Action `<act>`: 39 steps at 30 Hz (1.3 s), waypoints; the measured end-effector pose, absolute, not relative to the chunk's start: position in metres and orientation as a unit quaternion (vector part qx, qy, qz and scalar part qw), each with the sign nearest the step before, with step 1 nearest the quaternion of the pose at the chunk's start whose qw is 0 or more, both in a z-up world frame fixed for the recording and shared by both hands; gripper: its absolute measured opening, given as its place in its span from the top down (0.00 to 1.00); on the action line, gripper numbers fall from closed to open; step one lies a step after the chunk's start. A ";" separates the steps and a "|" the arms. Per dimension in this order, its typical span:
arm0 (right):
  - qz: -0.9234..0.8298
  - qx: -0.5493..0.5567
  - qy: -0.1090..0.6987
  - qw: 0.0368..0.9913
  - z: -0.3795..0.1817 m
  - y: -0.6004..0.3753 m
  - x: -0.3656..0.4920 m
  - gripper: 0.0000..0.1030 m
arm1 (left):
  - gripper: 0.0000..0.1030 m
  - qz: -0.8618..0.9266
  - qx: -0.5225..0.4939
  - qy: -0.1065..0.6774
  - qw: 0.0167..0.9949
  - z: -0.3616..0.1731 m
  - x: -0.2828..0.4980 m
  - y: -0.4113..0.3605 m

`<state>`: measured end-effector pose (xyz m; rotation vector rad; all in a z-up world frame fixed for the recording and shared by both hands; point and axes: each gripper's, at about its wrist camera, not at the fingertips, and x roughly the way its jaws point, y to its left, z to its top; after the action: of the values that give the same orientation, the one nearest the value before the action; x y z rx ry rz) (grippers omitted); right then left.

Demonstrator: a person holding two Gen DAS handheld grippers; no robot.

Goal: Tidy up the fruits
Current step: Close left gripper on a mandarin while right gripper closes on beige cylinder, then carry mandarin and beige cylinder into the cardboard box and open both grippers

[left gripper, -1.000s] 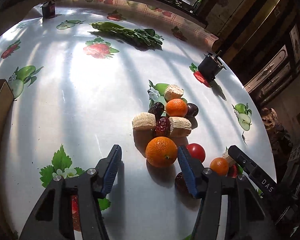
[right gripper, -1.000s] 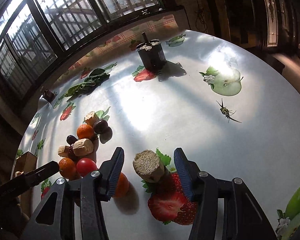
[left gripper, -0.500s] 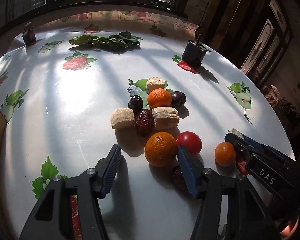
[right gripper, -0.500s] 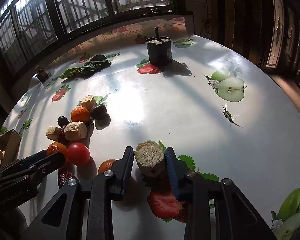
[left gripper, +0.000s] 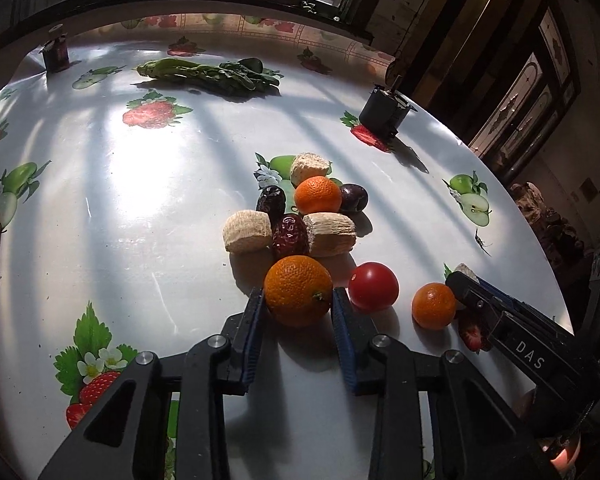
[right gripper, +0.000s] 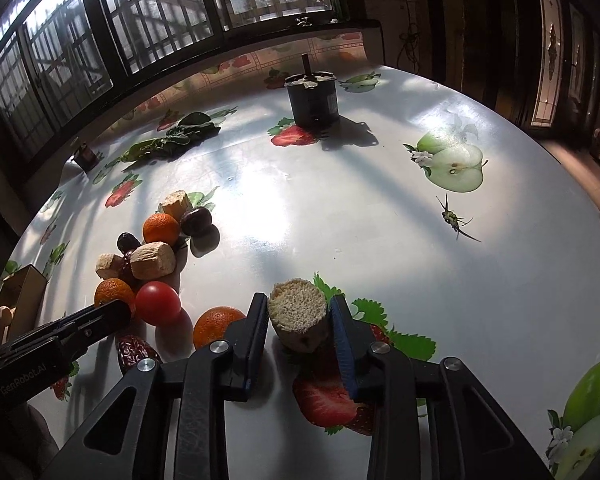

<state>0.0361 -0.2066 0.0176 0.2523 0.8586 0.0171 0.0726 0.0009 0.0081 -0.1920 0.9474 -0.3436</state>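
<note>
On the fruit-print tablecloth (left gripper: 112, 200) my left gripper (left gripper: 298, 295) has its jaws closing, and both blue pads touch the sides of a large orange (left gripper: 298, 280). Beside it lie a red tomato (left gripper: 373, 286) and a small orange (left gripper: 434, 305). Behind them is a pile: beige fibrous chunks (left gripper: 247, 231), red dates (left gripper: 290, 234), another orange (left gripper: 317, 195) and a dark plum (left gripper: 354, 197). My right gripper (right gripper: 299, 304) is shut on a beige chunk (right gripper: 298, 312) standing on end. The left gripper's fingers (right gripper: 100, 316) show at the right wrist view's left edge.
Leafy greens (left gripper: 212, 74) lie at the far side. A black cylinder with a shaft (right gripper: 312, 98) stands far right, a small dark jar (left gripper: 56, 50) far left. A cardboard box (right gripper: 22, 292) sits at the left edge. An insect (right gripper: 452, 218) rests on the cloth.
The right jaws closed on the beige chunk first. The left jaws stayed wide around the large orange, then came in against it. Both views rolled slightly.
</note>
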 end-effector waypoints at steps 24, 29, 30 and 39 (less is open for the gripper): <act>0.122 0.091 0.342 0.928 0.115 -0.116 -0.026 0.67 | 0.69 -0.041 -0.090 0.376 0.921 0.114 -0.059 0.179; 0.211 0.062 0.350 0.910 0.131 -0.027 -0.028 0.67 | 0.69 0.055 -0.095 0.405 0.908 0.099 -0.061 0.267; 0.227 0.058 0.356 0.904 0.130 -0.007 -0.026 0.67 | 0.69 0.068 -0.101 0.411 0.903 0.094 -0.059 0.279; 0.309 -0.047 0.433 0.846 0.077 0.158 -0.003 0.67 | 0.69 0.093 -0.163 0.487 0.853 0.041 -0.024 0.336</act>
<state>-0.0027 0.1578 0.0766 -0.0998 0.9133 0.6512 -0.0236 0.3358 0.0410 -0.3431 1.0245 0.1965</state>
